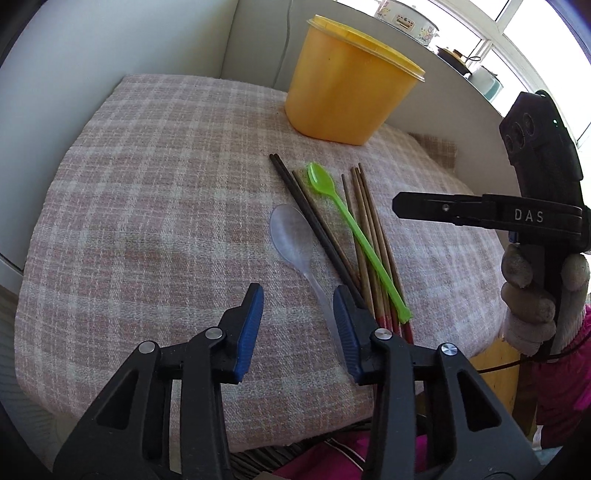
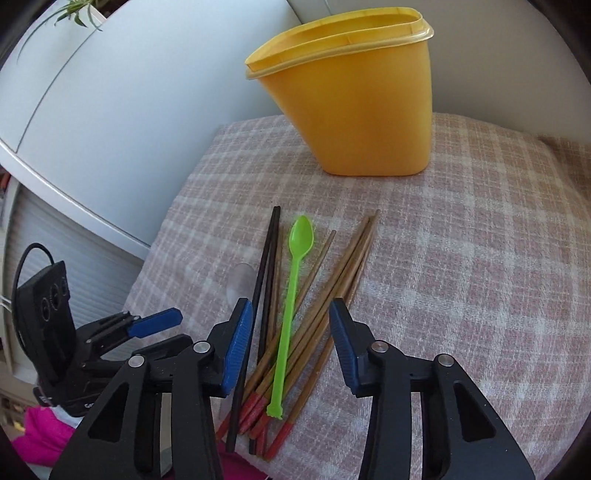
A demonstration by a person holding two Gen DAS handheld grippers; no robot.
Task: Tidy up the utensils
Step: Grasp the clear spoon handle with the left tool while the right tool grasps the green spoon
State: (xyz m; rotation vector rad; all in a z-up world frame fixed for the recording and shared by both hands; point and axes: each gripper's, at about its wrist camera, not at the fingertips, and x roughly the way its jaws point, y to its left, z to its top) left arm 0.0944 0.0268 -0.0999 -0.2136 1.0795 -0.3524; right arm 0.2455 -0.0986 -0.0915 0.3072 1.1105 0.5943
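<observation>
A yellow container (image 1: 343, 92) (image 2: 362, 110) stands open-topped at the back of a pink plaid cloth (image 1: 147, 184) (image 2: 480, 258). In front of it lie a green spoon (image 1: 354, 229) (image 2: 291, 280), a clear spoon (image 1: 288, 232) (image 2: 242, 277), two black chopsticks (image 1: 306, 210) (image 2: 269, 251) and several wooden red-ended chopsticks (image 1: 369, 221) (image 2: 343, 266). My left gripper (image 1: 298, 295) (image 2: 173, 315) hovers open, the clear spoon's handle just inside its right pad. My right gripper (image 2: 290, 304) (image 1: 399, 205) is open above the green spoon's handle and the chopsticks, its pads pressing on nothing.
The cloth covers a cushion-like top whose front edge drops off close below the grippers. White panels rise behind and to the left. A gloved hand (image 1: 528, 295) holds the right gripper. Pots (image 1: 406, 18) sit on a window ledge beyond.
</observation>
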